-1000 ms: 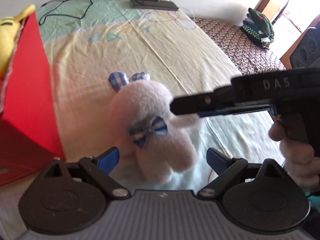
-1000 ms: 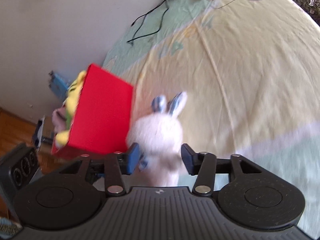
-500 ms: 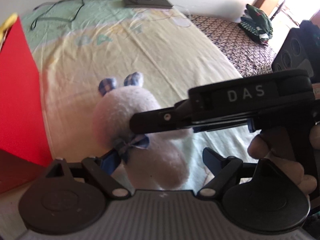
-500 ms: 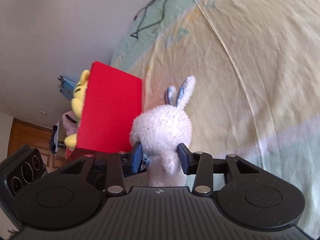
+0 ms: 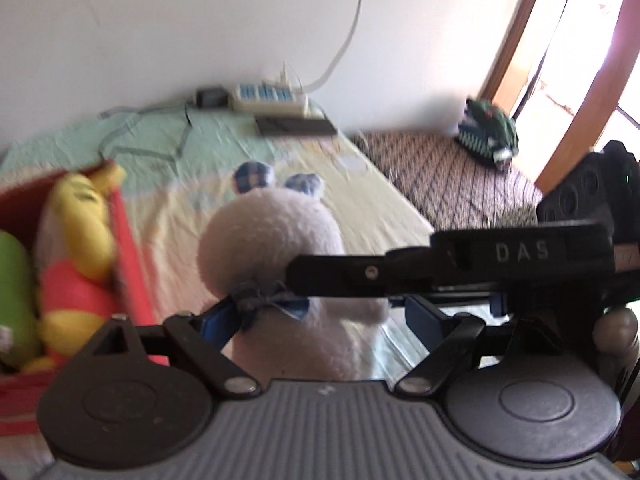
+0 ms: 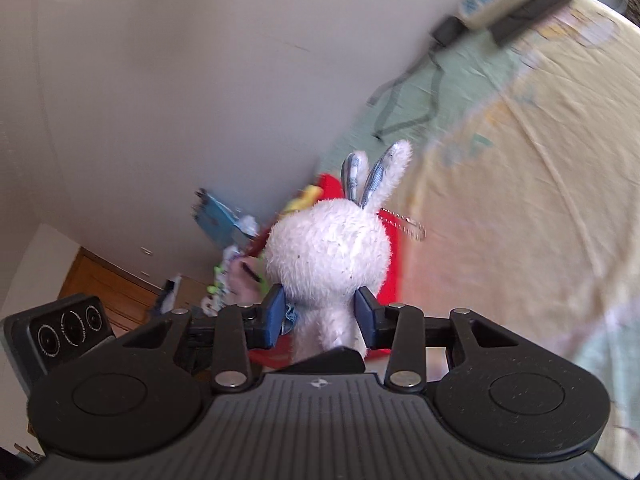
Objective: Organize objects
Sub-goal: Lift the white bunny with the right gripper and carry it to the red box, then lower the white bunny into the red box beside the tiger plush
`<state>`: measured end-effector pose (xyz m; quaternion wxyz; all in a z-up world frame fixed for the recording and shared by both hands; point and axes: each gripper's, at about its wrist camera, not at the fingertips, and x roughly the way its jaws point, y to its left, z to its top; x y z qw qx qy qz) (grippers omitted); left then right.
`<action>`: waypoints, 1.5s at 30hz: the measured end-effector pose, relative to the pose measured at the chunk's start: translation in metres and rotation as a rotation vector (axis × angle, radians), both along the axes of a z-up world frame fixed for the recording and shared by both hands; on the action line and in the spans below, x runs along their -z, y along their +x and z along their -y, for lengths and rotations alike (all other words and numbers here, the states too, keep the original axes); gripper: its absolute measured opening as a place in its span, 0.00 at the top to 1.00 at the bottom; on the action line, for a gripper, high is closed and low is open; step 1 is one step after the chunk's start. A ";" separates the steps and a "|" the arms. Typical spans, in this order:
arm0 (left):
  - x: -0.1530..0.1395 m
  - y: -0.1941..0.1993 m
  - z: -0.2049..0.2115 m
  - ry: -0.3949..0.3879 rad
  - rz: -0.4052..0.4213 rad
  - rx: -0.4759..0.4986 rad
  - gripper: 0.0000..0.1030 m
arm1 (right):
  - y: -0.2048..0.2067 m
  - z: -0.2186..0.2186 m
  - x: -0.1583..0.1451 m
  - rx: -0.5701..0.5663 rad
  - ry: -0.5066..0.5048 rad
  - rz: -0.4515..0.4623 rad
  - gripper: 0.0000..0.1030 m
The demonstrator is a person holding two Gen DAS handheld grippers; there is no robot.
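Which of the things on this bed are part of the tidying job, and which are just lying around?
Part of the job:
white plush bunny, gripped by the right gripper
red box
yellow plush toy in the box

Just lying about:
power strip
dark flat device
green toy on the patterned cover
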<state>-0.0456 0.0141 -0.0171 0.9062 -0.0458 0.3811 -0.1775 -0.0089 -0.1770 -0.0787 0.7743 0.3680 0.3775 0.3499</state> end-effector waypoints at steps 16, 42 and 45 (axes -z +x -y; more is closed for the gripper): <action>-0.039 -0.022 -0.142 -0.002 0.123 -0.102 0.15 | 0.012 -0.150 -0.046 -0.043 -0.068 0.190 0.61; 0.024 0.002 -0.219 0.019 -0.031 -0.051 0.14 | 0.036 -0.238 -0.011 0.063 -0.494 0.206 0.74; 0.021 0.000 -0.217 0.028 -0.038 -0.048 0.13 | 0.031 -0.235 -0.016 0.072 -0.500 0.213 0.69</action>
